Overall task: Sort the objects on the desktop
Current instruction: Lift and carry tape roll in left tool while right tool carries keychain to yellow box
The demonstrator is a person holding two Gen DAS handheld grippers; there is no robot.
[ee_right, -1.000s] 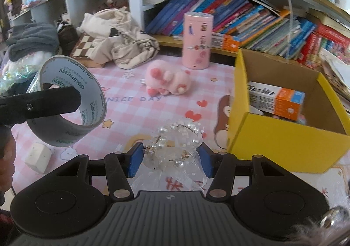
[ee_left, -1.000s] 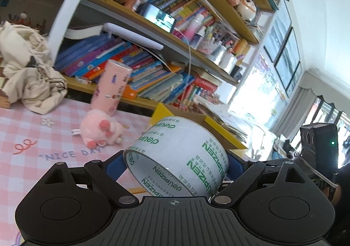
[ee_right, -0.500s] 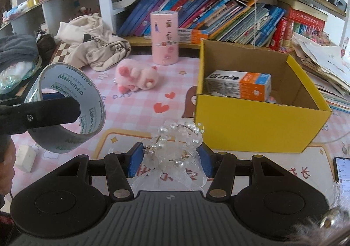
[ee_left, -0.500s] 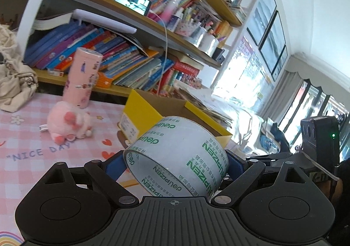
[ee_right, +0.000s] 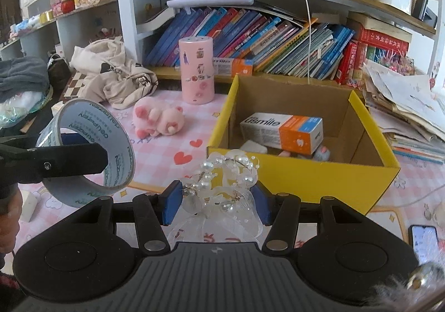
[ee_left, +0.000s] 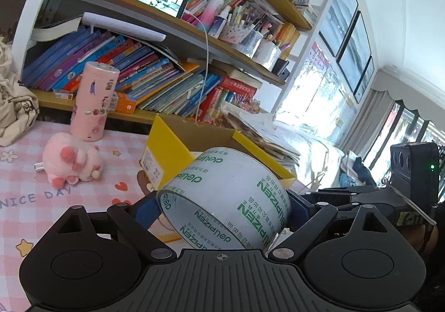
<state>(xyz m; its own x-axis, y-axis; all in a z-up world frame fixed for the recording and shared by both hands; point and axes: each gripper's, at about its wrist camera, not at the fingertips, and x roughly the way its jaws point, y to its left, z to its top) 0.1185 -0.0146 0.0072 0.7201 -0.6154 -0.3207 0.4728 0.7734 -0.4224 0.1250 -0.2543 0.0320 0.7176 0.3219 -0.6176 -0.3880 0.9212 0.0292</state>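
While the left claw (ee_left: 224, 210) clamps the tape roll (ee_left: 225, 198) and the right claw (ee_right: 215, 199) grips the pearl hairpiece (ee_right: 228, 173), the yellow box (ee_right: 300, 173) lies just ahead, nearer the right

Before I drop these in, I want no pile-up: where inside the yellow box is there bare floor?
The yellow box is bare along its right side and back, up to the right wall. Its front left is crowded: the toothpaste carton lies over small items. On the mat, free space lies between the pink plush and the box.
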